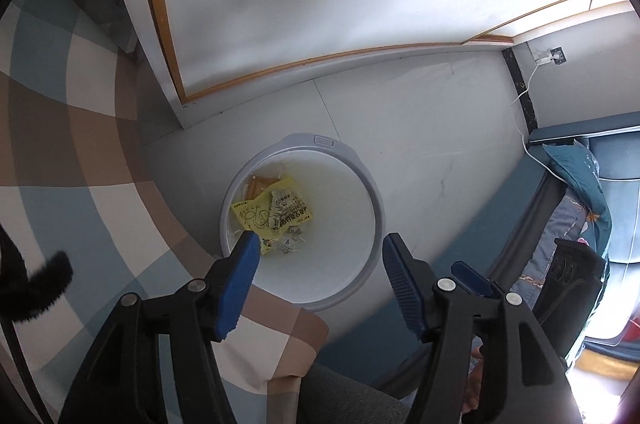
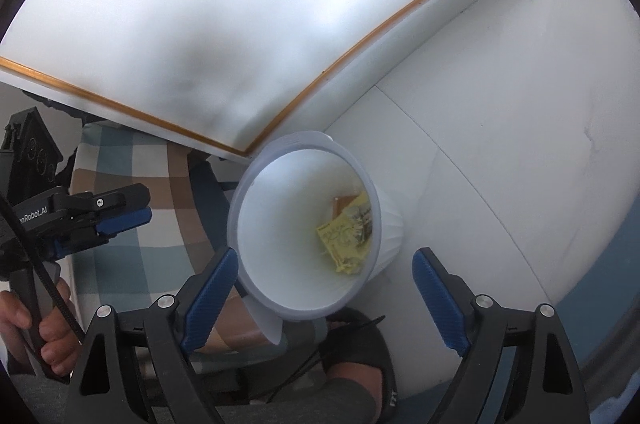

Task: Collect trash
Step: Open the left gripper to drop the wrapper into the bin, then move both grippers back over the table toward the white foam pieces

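Blue-padded left gripper (image 1: 320,248) and right gripper (image 2: 324,264) both hang wide open, empty, over my bin (image 1: 372,192) of wrappers (image 1: 276,212).

You can't read the print on the yellow wrapper (image 1: 272,214) at the bottom of the trash bin (image 1: 370,184); it's too small. An orange piece (image 1: 262,184) lies partly under it, and the pale scraps (image 1: 294,234) beside it are too small to name. Your left gripper's (image 1: 318,260) blue finger (image 1: 244,264) covers the bin's near rim and the wrapper's lower corner. In the right wrist view, the bin wall (image 2: 280,224) hides part of the wrapper. The checkered cloth (image 1: 60,144) runs off the frame, perhaps a blanket.
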The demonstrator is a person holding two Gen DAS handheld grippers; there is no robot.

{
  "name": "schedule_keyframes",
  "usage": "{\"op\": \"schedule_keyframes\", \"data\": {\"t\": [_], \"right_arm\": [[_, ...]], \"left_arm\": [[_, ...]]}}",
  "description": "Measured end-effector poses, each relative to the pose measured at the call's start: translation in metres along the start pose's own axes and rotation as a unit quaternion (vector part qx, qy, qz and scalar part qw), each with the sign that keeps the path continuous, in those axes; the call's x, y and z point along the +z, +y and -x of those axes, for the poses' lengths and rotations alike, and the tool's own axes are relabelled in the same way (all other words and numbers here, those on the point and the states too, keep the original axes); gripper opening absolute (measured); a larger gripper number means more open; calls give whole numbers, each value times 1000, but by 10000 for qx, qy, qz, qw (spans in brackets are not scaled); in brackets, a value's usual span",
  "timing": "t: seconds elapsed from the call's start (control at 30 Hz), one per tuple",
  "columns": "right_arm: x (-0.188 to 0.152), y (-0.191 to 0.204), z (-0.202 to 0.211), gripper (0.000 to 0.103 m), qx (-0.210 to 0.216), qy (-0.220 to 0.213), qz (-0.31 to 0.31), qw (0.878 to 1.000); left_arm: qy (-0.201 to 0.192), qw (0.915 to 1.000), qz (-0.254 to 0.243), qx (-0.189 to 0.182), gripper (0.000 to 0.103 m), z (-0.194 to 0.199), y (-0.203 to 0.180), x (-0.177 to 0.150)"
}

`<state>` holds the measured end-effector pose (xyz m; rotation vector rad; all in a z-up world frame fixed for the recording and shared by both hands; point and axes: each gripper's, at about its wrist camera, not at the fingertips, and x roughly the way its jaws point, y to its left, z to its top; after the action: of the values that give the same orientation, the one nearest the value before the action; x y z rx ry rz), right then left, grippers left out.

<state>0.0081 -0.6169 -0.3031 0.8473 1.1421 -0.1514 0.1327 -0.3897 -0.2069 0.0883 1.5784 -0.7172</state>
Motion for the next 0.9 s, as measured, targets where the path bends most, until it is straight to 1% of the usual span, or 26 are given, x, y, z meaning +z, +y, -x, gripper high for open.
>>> {"op": "schedule_keyframes", "data": {"t": [0.17,0.3,0.4,0.53,0.67,0.83,0.9], "right_arm": [[0,13,15,93,100,-152,108,9998],[0,25,30,95,161,-317,236,9991],[0,34,44,98,195,-465,316,9982],[-1,48,65,98,240,-664,461,9964],[-3,70,89,100,288,-872,720,9932],[-7,101,119,101,372,-1187,992,9873],[-9,116,130,101,442,-1300,1122,9841]], "left_arm": [[-466,9978,-284,374,68,23,-5,-8],[-897,9933,-372,628,68,48,-5,-15],[-1243,9886,-330,785,68,69,-3,-22],[-1613,9835,-125,807,68,98,5,-31],[-2020,9758,-24,838,69,130,10,-40],[-2604,9600,47,1027,69,170,19,-63],[-2752,9551,122,1091,72,182,29,-74]]}}
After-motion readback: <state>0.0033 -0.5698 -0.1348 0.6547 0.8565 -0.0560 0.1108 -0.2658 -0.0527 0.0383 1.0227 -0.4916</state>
